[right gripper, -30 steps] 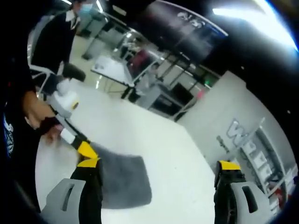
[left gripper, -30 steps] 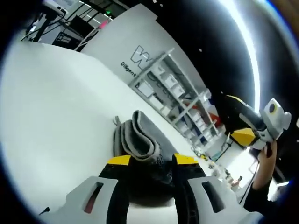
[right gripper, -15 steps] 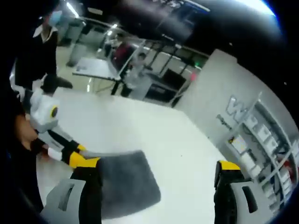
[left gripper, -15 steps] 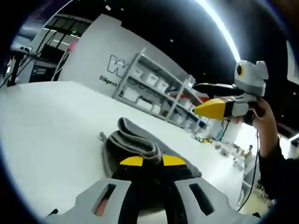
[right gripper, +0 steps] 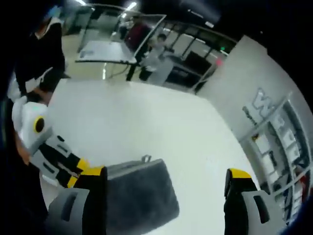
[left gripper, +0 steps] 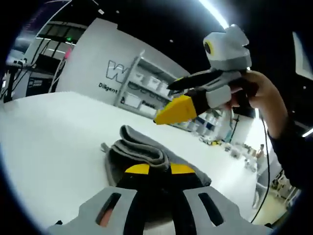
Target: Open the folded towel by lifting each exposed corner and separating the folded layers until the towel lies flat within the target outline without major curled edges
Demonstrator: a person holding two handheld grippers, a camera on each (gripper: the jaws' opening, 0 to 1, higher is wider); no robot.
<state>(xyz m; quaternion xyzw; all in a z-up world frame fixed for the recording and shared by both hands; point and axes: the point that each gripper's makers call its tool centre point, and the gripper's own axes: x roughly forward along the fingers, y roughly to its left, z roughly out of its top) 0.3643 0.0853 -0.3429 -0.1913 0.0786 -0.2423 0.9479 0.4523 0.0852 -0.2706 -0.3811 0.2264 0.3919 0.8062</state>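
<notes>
Left gripper view: the left gripper (left gripper: 160, 170) sits low at the near edge of the grey towel (left gripper: 142, 152), its yellow-tipped fingers (left gripper: 138, 169) drawn together with a bunched fold of the cloth pinched between them. The towel lies on the white worktop (left gripper: 54, 127), its layers rucked into ridges just ahead of the tips and the rest spreading flat to the right. The right gripper (left gripper: 178, 108) hangs in the air above the towel, clear of it, held by a hand (left gripper: 261, 98); whether its fingers are apart cannot be told from this angle. A grey wall with lettering (left gripper: 115, 73) and a shelving rack (left gripper: 146, 93) stand behind the worktop. Right gripper view: the right gripper (right gripper: 166, 174) has its fingers (right gripper: 238, 176) wide apart, nothing between them. The towel (right gripper: 139, 193) lies folded on the worktop (right gripper: 146, 122), near the left finger. The left gripper (right gripper: 73, 171) touches the towel's left edge. A person in dark clothing (right gripper: 46, 49) stands beyond the far corner.
</notes>
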